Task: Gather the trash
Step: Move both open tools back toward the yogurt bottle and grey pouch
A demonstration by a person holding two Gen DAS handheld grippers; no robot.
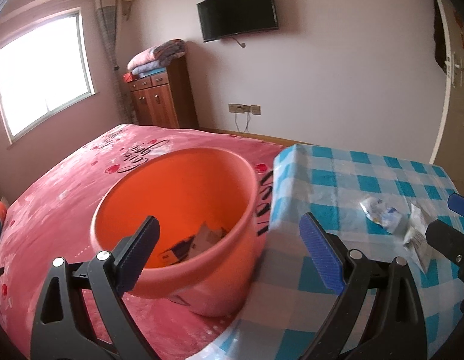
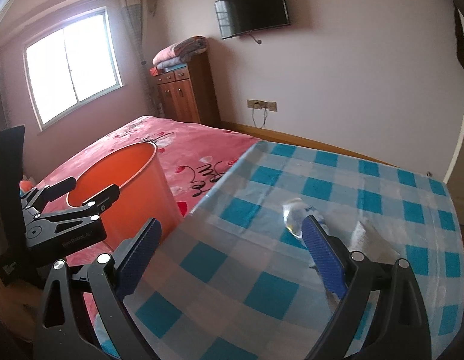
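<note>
The crumpled plastic bottle [image 2: 294,214] lies on the checked bench [image 2: 261,270] at one o'clock from the right tool [image 2: 232,258], nearer it than the left tool [image 1: 229,255]. Both tools gape wide, empty. Only the left wrist view shows scraps inside the orange bucket [image 1: 178,186].

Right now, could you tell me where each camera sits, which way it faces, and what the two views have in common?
Left wrist: on the open left gripper, facing the orange bucket on the bed; the right gripper's tip shows at its right edge.
Right wrist: on the open right gripper, facing the checkered table and crumpled wrapper; the left gripper shows at left.
Shared: bucket, table, wrapper, wall TV.
</note>
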